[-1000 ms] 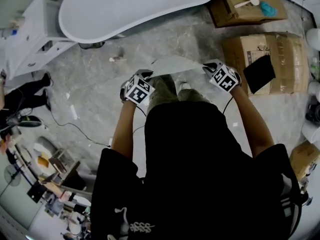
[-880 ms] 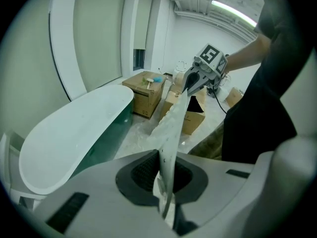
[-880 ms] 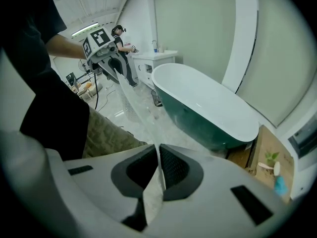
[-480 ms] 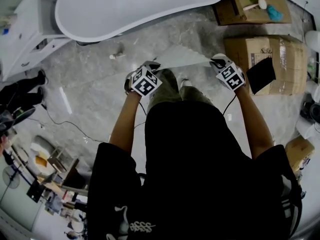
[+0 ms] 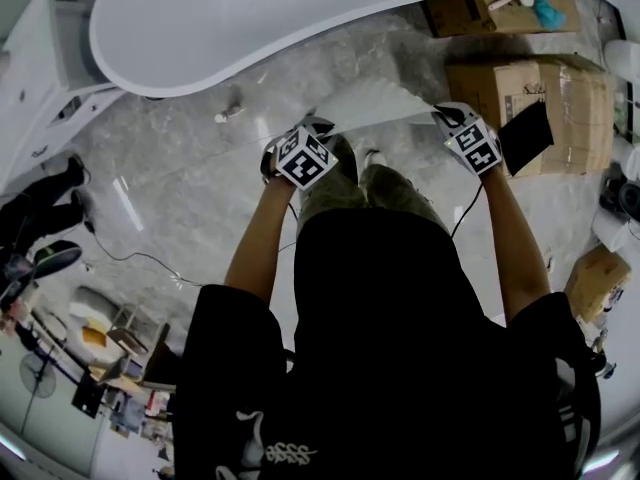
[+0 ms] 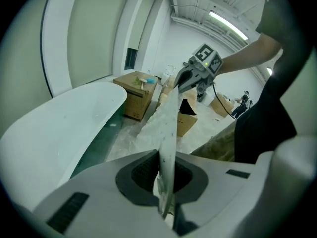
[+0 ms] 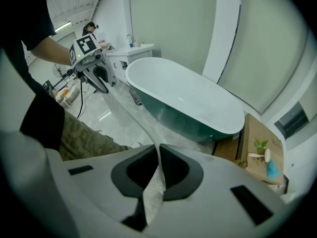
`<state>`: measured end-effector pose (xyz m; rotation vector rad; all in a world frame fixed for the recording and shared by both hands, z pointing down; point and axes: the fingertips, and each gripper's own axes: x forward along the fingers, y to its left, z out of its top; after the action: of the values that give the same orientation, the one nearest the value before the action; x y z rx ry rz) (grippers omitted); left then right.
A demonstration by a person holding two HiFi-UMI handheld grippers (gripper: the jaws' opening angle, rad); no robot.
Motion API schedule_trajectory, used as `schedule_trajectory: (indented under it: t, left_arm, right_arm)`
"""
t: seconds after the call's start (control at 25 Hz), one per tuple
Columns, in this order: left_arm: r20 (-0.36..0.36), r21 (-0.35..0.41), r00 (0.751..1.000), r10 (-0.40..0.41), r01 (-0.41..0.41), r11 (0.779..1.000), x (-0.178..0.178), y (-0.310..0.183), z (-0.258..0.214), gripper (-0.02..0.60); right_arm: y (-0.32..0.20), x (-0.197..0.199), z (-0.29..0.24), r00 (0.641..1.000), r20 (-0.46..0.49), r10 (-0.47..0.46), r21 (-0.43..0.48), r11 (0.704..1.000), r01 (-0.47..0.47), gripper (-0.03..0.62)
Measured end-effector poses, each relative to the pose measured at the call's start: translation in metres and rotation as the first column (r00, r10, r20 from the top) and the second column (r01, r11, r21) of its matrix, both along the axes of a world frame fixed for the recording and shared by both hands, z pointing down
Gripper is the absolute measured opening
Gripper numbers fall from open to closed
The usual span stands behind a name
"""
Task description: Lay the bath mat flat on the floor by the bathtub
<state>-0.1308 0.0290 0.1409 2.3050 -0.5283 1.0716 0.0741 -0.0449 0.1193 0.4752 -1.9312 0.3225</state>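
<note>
I hold the mat [image 5: 372, 101] in the air by its near edge, left claw [image 5: 318, 128] clamped on one corner and right claw [image 5: 447, 118] on the other, over the floor [image 5: 190, 168] just near of the tub [image 5: 250, 18]. I judge this is the carry-in; next I should lower it and spread it flat. One mat, one tub, two claws, three boxes [image 5: 540, 93] at right.

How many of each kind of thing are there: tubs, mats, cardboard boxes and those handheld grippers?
Bathtub: 1
Bath mat: 1
Cardboard boxes: 3
Grippers: 2 (left gripper, right gripper)
Total: 7
</note>
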Motion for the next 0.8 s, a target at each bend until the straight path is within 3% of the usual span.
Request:
schedule_trajectory:
  t: [0.2, 0.48, 0.64, 0.8]
  left_arm:
    - [0.016, -0.011, 0.999, 0.037, -0.037, 0.999, 0.007, -0.016, 0.029, 0.025]
    - [0.049, -0.067, 0.997, 0.061, -0.057, 0.996, 0.028, -0.025, 0.077, 0.025]
    - [0.081, -0.090, 0.997, 0.004, 0.003, 0.996, 0.035, -0.022, 0.116, 0.025]
    - [0.129, -0.049, 0.990, -0.057, 0.064, 0.997, 0.052, -0.024, 0.162, 0.025]
  right_arm:
    - [-0.019, 0.007, 0.023, 0.999, -0.034, 0.028, 0.014, 1.000, -0.027, 0.031]
    - [-0.035, 0.027, 0.077, 0.997, -0.055, -0.053, -0.031, 0.998, 0.051, 0.031]
    - [-0.031, 0.035, 0.120, 0.996, -0.020, -0.083, -0.031, 0.996, 0.082, 0.031]
    - [-0.028, 0.055, 0.174, 0.996, 0.017, -0.093, -0.007, 0.996, 0.093, 0.031]
